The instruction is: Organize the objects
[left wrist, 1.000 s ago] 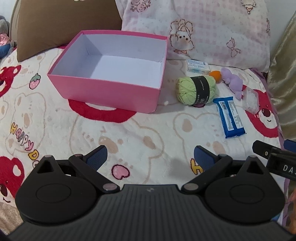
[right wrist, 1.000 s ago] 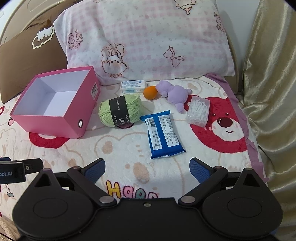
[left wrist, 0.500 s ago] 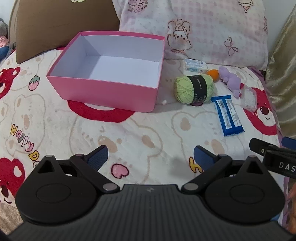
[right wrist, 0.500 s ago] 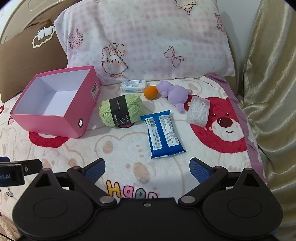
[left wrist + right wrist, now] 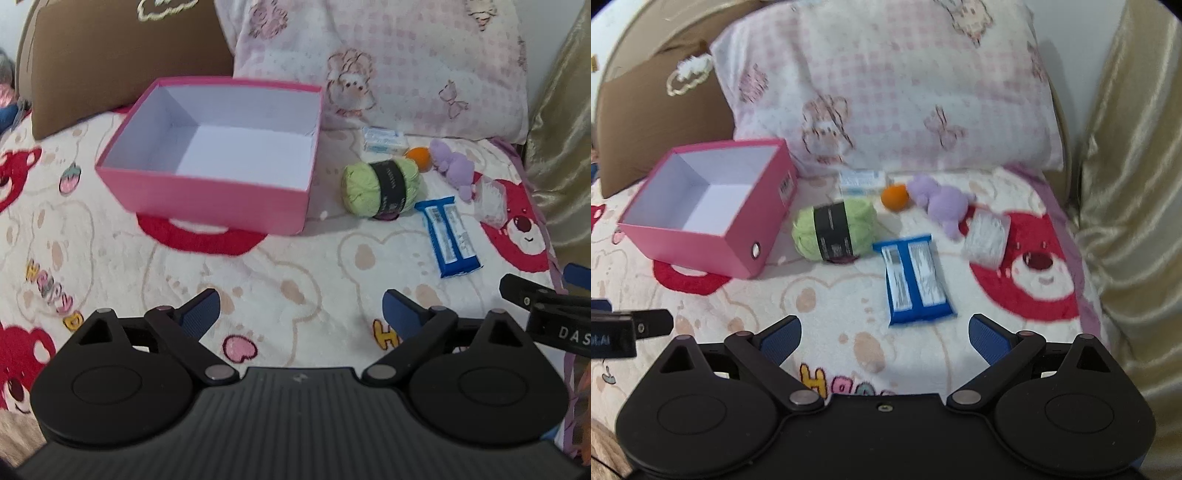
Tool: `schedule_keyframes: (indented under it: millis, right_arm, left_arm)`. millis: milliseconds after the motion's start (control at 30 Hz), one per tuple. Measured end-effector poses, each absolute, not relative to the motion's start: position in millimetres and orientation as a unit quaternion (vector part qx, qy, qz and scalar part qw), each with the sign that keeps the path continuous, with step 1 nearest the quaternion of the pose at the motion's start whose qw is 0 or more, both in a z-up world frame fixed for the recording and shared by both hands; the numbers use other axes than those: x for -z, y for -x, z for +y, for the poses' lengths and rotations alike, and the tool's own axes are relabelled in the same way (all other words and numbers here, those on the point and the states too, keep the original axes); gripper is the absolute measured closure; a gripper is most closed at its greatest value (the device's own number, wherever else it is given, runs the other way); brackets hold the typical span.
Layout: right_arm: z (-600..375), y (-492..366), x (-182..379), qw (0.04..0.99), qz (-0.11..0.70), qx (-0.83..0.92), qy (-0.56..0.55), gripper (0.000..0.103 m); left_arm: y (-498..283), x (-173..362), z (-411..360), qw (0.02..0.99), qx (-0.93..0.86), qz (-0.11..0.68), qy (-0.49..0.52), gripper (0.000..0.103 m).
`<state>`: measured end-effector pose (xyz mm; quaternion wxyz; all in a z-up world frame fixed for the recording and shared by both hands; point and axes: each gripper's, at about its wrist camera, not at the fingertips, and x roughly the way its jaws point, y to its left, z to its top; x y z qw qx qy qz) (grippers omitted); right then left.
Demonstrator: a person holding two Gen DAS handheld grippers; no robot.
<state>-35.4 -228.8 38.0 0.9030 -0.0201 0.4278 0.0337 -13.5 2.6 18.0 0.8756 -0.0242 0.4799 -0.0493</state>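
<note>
An open pink box sits on a bear-print blanket, its white inside holding nothing. It lies toward the left of the bed, in front of a brown cushion.

To the right of the box the loose things are spread in a cluster. A ball of green yarn with a black band lies just beside the box's right wall. In front of the yarn and slightly right lies a blue packet, flat on the blanket. Behind the yarn sit a small white-and-blue carton and an orange ball, which touches or nearly touches a purple plush. A clear plastic case lies just beside the plush (its contents are too blurred to make out). A pink checked pillow stands behind them all.

The left gripper hovers above bare blanket in front of the box, fingers spread wide and holding nothing. The right gripper hovers just short of the blue packet, likewise spread and empty.

Nothing is yet in the box, so the sorting appears to be at its first step: reaching for an item. The blue packet is closest to the right gripper; the likely next move is to lower over it, close on its thin edges, and carry it left into the box.
</note>
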Motion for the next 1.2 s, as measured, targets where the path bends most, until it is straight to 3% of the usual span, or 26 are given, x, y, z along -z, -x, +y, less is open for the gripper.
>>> schedule_keyframes:
  millis: [233,533,667,933,1200]
  right_arm:
    - [-253.4,35.7,-50.7,0.902,0.415,-0.110,0.042,0.006]
    - [-259.6,32.0,-43.4,0.932,0.337,-0.125,0.055,0.006]
    - [-264.3,13.6,-24.8,0.912,0.381,-0.141,0.051,0.006]
    - [-283.6,-6.3,-7.9,0.900,0.409,-0.148,0.027,0.006]
    - [-288.0,-21.1,20.3,0.882,0.437,-0.173,0.024,0.013]
  left_arm:
    - [8.1,-51.5,-23.6,0.892,0.070,0.446,-0.005,0.008]
    - [-3.9,-46.9,-59.0,0.896,0.119,0.428,0.025,0.008]
    - [-12.6,-42.4,-59.9,0.894,0.120,0.423,0.090,0.008]
    - [-36.1,-20.5,-87.8,0.880,0.144,0.447,0.069,0.008]
    - [-50.9,20.4,-117.7,0.859,0.173,0.477,0.066,0.026]
